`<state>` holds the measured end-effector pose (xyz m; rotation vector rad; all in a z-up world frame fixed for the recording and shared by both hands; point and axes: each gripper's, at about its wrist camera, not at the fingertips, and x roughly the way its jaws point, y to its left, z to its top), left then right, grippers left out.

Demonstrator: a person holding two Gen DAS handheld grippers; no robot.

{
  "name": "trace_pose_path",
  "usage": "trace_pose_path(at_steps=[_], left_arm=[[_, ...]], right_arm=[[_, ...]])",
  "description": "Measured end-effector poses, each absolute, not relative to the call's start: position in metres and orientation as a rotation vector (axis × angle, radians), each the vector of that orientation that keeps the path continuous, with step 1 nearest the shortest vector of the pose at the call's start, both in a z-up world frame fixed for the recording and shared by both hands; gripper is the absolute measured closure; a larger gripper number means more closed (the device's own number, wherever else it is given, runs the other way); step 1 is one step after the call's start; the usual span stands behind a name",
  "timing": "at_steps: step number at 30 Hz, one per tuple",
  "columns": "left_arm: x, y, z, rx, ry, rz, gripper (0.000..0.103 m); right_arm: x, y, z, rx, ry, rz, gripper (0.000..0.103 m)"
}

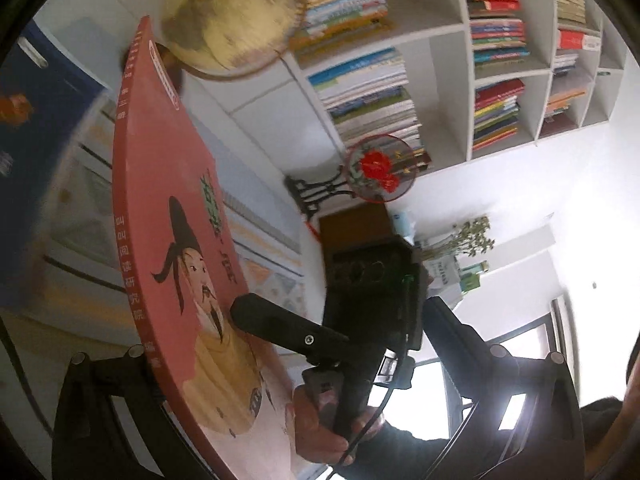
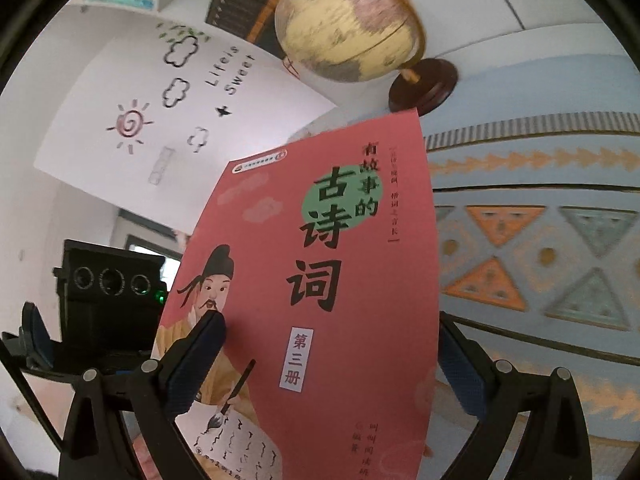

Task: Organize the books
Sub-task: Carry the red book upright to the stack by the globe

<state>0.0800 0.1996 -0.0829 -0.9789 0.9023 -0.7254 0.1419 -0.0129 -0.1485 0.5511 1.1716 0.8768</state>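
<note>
Pink book (image 2: 320, 300) held aloft, near the globe (image 2: 348, 24); right gripper (image 2: 324, 356) fingers clenched on its lower part. Left gripper (image 1: 304, 368): state unclear. Risk: thin cover could slip or strike the globe.

- I see one pink paperback (image 2: 320, 300) held up in the air, its front cover facing my right camera.
- The cover bears large black Chinese title characters, a green circle, and a cartoon scholar in a black hat and yellow robe.
- From my left camera the same book (image 1: 176, 220) shows edge-on, spine up.
</note>
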Motion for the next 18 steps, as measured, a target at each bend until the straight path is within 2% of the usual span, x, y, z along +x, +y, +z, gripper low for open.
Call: trace_pose_path(at_steps=[8,18], left_arm=[[0.118,0.283,-0.098,-0.912,0.965,-0.752,0.001],[0.167,0.346,-0.159,-0.977,1.107,-0.673,0.001]], right_arm=[[0.172,0.083,-0.153,0.543,1.173,0.786,0.002],[0.204,0.137,-0.174,0.469,1.216,0.64,0.002]])
